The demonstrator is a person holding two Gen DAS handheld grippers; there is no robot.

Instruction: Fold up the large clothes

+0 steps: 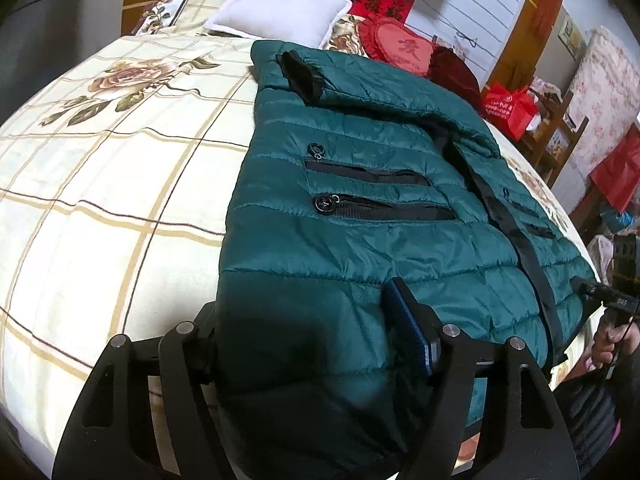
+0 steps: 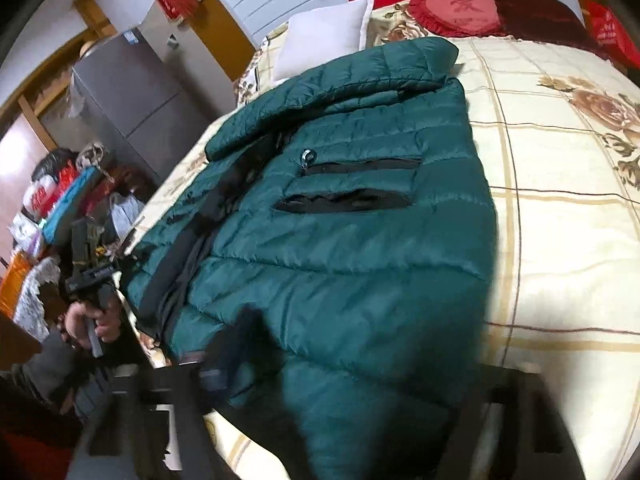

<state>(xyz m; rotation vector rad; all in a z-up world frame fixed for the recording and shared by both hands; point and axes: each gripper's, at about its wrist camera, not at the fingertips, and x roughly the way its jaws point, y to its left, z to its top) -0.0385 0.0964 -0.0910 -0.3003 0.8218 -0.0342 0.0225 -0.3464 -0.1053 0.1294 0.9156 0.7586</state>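
**Left wrist view**
- Item 1: green padded jacket (image 1: 360, 240), spread front-up on the flowered bedspread (image 1: 100, 200), collar end farthest from me, hem nearest. Two black zipped pockets (image 1: 360, 174) showed on its near panel, and one sleeve was folded across the chest.
- Item 2: left gripper (image 1: 304, 312), at the jacket's hem. The hem's padding filled the gap from finger to finger, and the blue pad (image 1: 408, 328) lay against the fabric. I read the claw as grasping the jacket.
- Item 3: white pillow (image 1: 280, 12), beyond the jacket's collar.
- Item 4: red heart cushion (image 1: 400, 44), beyond the collar, just beside the pillow.
- Item 5: red bag (image 1: 508, 108), off the bed on the jacket's far right.

**Right wrist view**
- Item 6: right gripper (image 2: 360, 360), at the jacket's hem corner with the fabric between its fingers. The fingers were badly blurred, so I could not tell whether they were clenched on it.
- Item 7: a hand (image 2: 88, 324), left of the jacket's hem, wrapped round the other gripper's handle.
- Item 8: grey fridge (image 2: 132, 92), well apart from the jacket, beyond its left side.
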